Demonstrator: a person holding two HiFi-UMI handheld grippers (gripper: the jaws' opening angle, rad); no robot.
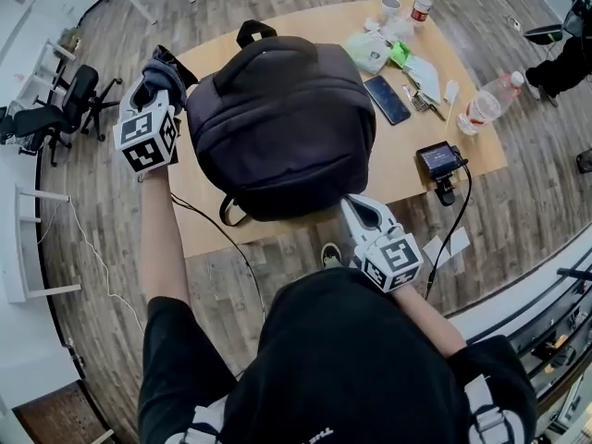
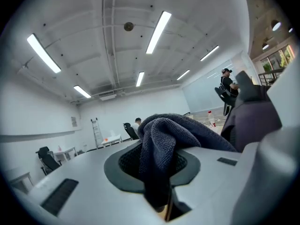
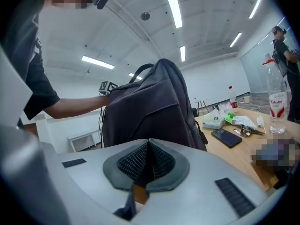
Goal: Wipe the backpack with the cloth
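Two soft things matter here. One is the dark cloth point(image 2: 171, 135), a thick, towel-like piece that looks light and limp. The fingers point(image 2: 84, 186) of the left gripper point(image 1: 159, 86) are closed on a bunched fold of it, and the rest hangs loose over the pads. I think it is best held gathered like this, because a single edge could slip out during rubbing.

The other is the backpack point(image 1: 277, 118), which stands on the wooden tabletop point(image 1: 398, 160) between the two grippers, with its carry handle point(image 1: 254, 30) on top. Its fabric looks smooth and yielding. I judge that the bag will dent or slide when pressed, so it probably needs support from the other side.

The right gripper point(image 1: 354, 206) is just beside the near lower edge of the bag; its fingers point(image 3: 220, 172) are fully together with nothing between them. The left gripper is near the bag's upper left side, but I cannot tell whether the cloth touches it.
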